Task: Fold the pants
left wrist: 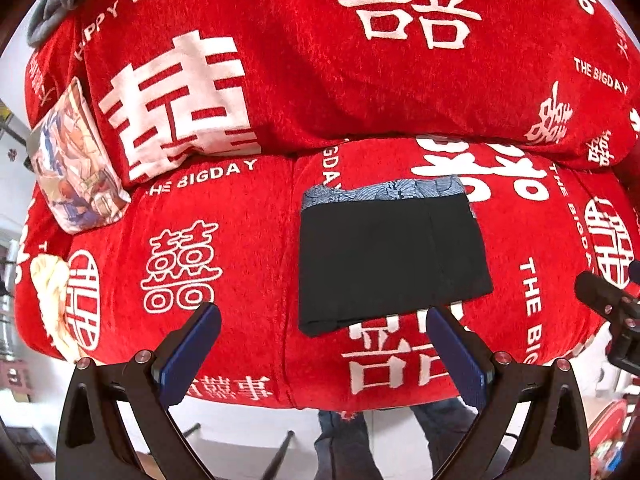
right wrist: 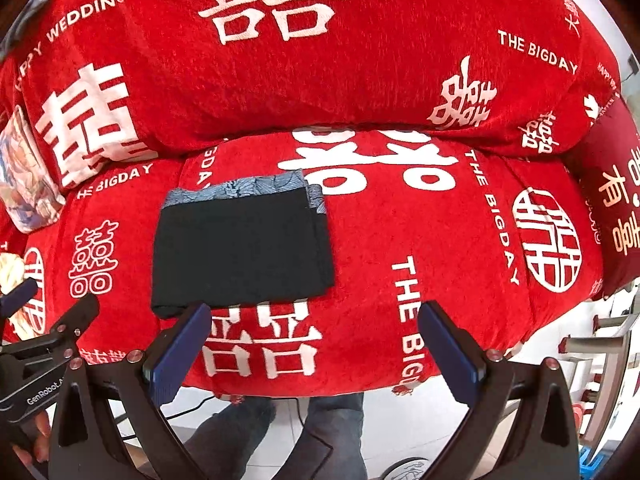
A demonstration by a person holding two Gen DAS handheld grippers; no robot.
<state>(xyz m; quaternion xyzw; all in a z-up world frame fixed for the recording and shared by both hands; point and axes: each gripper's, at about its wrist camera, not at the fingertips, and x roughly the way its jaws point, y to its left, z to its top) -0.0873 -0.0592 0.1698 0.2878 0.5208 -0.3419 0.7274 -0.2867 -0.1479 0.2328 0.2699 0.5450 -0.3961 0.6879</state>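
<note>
pants [left wrist: 388, 256] lie folded on the sofa [left wrist: 248, 264], just beyond both wide-open, empty grippers [left wrist: 322, 344] [right wrist: 314, 344].

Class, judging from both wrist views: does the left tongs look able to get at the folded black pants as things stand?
Probably yes: the left tongs stand open just short of the black pants, nothing between them.

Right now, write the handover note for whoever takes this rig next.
Left gripper: open, empty, hovering at the sofa's front edge.
Right gripper: open, empty, hovering alongside.
Pants: black, folded into a compact rectangle, lying flat on the red sofa cover, patterned blue-grey waistband at the far edge.
Done: the fold looks complete, both grippers clear.
Left: apparently nothing; perhaps square the near corner.
</note>
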